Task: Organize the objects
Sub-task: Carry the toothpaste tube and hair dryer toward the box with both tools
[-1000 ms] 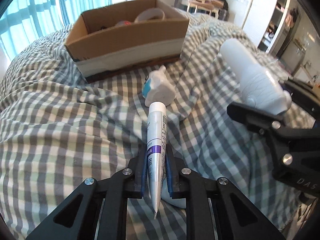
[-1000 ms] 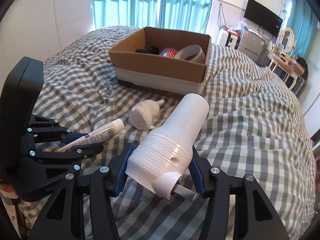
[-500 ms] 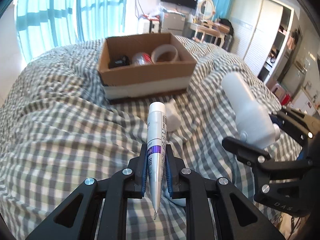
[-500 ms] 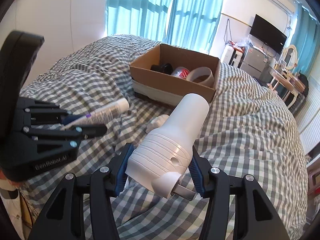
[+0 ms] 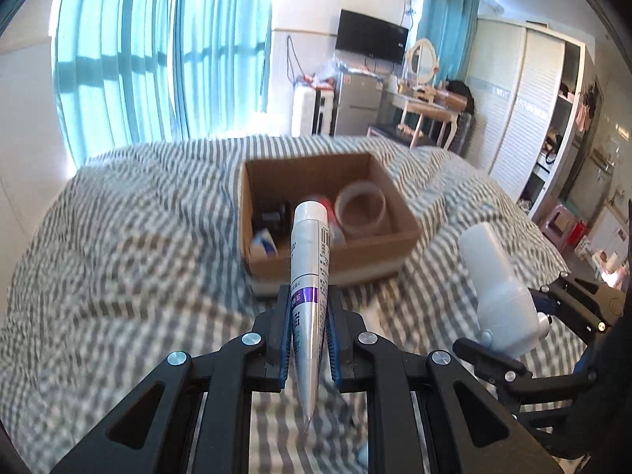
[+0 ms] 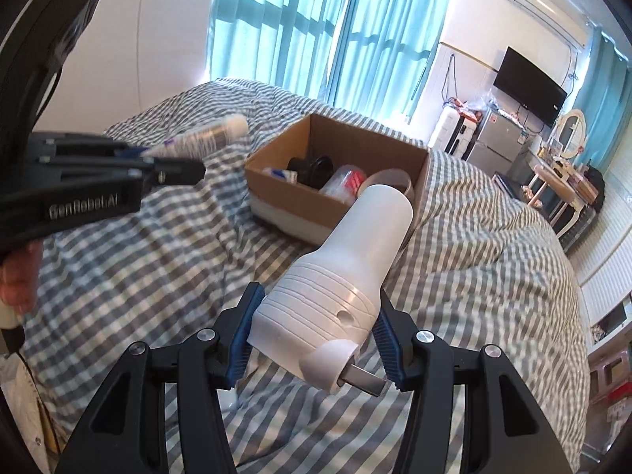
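Toothpaste-style tube (image 5: pixel 309 276), silver with a purple band and a white cap, sits pinched between the blue pads of the left tool (image 5: pixel 309 339), crimped end toward the camera and cap pointing ahead at the box. The right tool (image 6: pixel 314 335) is pressed onto the ribbed base of a white plastic appliance (image 6: pixel 347 272) with a metal prong at its near end; its smooth barrel points forward. In the right wrist view a hand (image 6: pixel 17 280) shows at the left edge, under the left tool's body.

Both loads hang clear of the checked bedspread (image 6: pixel 493 260), which lies rumpled below them. Beyond, on the bed, stands an open cardboard box (image 5: pixel 399 213). Inside it I can make out a roll of tape (image 5: pixel 361 209), a black round item (image 6: pixel 314 168), a clear packet with a red label (image 6: pixel 347 181) and a small white and blue thing (image 5: pixel 264 243) in the near corner. Farther off are teal curtains (image 6: pixel 308 27), a wall-mounted television (image 5: pixel 371 41) and a dressing table (image 5: pixel 426 104).

The step in hand appears to be carrying both items to the box. Next, each tool should travel over the rim, dip toward a free patch, and spread its pads only once the item is low, so it does not bounce out or knock the tape. The tube is slim and may slide; the appliance is bulky and needs the larger gap.
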The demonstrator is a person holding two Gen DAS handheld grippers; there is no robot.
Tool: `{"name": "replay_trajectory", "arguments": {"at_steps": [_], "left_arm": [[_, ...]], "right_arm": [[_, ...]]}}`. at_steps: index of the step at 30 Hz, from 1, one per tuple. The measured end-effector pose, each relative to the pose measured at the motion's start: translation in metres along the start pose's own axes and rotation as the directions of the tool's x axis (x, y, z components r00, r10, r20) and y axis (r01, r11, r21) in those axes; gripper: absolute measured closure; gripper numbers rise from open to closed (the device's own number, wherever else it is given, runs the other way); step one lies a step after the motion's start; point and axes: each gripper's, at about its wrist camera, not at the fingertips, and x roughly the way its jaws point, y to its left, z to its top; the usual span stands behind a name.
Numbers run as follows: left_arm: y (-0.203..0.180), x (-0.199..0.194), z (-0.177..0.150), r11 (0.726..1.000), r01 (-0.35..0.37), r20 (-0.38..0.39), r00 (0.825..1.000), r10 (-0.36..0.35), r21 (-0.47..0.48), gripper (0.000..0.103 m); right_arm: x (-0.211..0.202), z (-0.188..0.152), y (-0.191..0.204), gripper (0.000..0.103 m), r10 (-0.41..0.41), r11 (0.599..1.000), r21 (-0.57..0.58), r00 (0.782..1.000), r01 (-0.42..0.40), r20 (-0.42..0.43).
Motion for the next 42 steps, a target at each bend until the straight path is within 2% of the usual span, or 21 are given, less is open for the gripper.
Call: {"name": "replay_trajectory", "arguments": {"at_steps": [8, 16, 22, 32, 37, 42], "left_arm": [[0.016, 0.015, 0.052, 1.000, -0.003, 0.042, 0.999, 0.002, 0.005, 0.088], [0.028, 0.045, 0.098, 0.999, -0.030, 0.062, 0.998, 0.028, 0.030, 0.088], [0.030, 0.086, 0.116, 0.999, -0.026, 0.030, 0.999, 0.024, 0.040, 0.088], [0.028, 0.174, 0.110, 0.998, -0.009, -0.086, 0.996, 0.015, 0.068, 0.088], [0.029, 0.204, 0.096, 0.997, 0.024, -0.136, 0.991, -0.014, 0.077, 0.088], [0.025, 0.215, 0.089, 0.994, 0.040, -0.158, 0.987, -0.023, 0.105, 0.088]], "right_arm": [[0.018, 0.056, -0.022, 0.050, 0.014, 1.000, 0.000, 0.998, -0.014, 0.053], [0.046, 0.113, -0.036, 0.050, -0.021, 0.999, -0.032, 0.992, 0.025, 0.124], [0.091, 0.141, -0.049, 0.050, -0.032, 0.998, -0.053, 0.994, 0.037, 0.101], [0.181, 0.132, -0.079, 0.050, -0.023, 0.997, -0.068, 1.000, 0.021, -0.019], [0.203, 0.124, -0.084, 0.050, 0.004, 0.999, -0.051, 0.999, -0.006, -0.043], [0.211, 0.119, -0.085, 0.050, 0.006, 0.998, -0.057, 0.999, -0.009, -0.048]]}}
